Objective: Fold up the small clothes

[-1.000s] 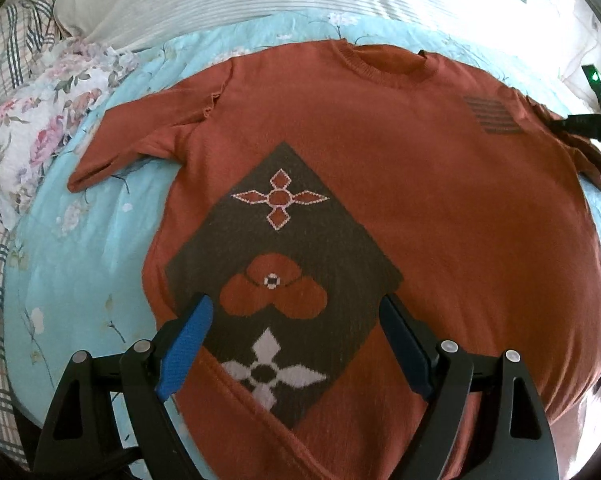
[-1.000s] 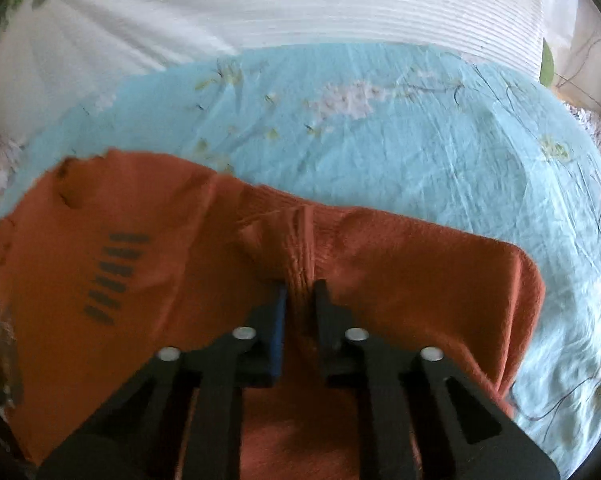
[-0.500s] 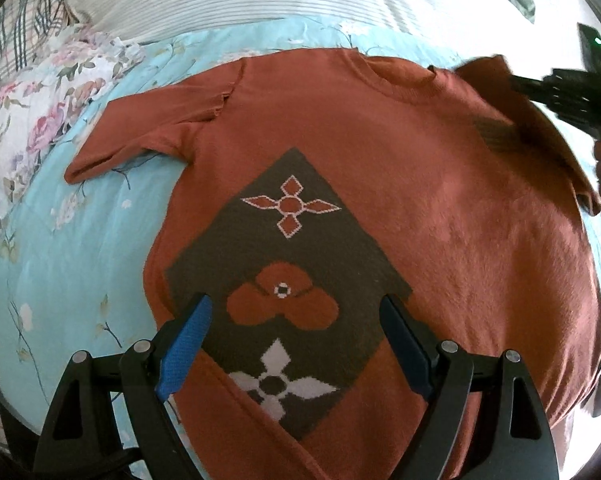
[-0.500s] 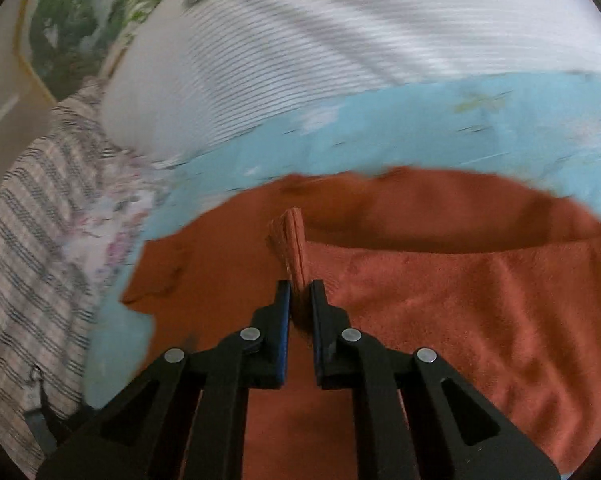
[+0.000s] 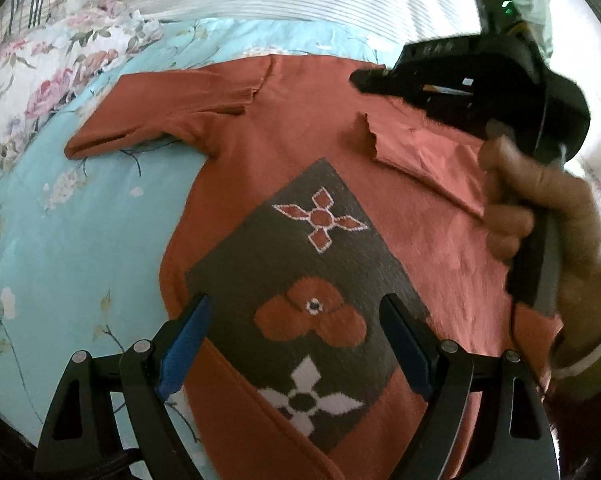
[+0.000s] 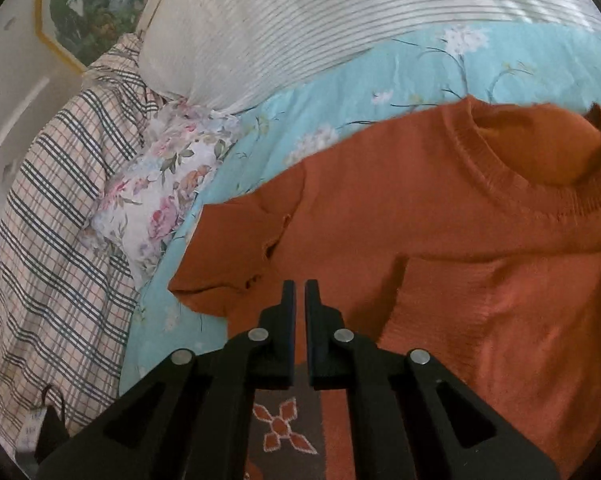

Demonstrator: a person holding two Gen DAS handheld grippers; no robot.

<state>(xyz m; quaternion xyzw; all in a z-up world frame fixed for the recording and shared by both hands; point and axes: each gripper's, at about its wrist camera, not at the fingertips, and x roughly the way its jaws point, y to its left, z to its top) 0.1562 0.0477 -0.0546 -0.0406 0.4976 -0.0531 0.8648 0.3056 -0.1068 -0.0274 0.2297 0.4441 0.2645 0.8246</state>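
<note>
A rust-orange sweater (image 5: 300,132) with a dark diamond panel of flower motifs lies flat on the bed. Its right sleeve (image 5: 424,160) lies folded across the chest; it also shows in the right wrist view (image 6: 500,312). Its left sleeve (image 5: 160,116) is spread out to the side. My left gripper (image 5: 296,328) is open and empty, hovering over the lower part of the panel. My right gripper (image 6: 296,292) is shut with nothing visible between its fingers, above the sweater's chest (image 6: 380,208) near the left sleeve. In the left wrist view a hand holds the right gripper (image 5: 480,76) at the upper right.
The bed has a light blue floral sheet (image 5: 60,240). A striped white pillow (image 6: 300,20) lies beyond the collar. A floral pillow (image 6: 160,188) and a plaid blanket (image 6: 48,240) lie at the left. A framed picture (image 6: 96,0) hangs on the wall.
My right gripper carried the right sleeve across the chest to the left, and the sleeve now lies folded there, out of its fingers. My left gripper stayed open over the panel.
</note>
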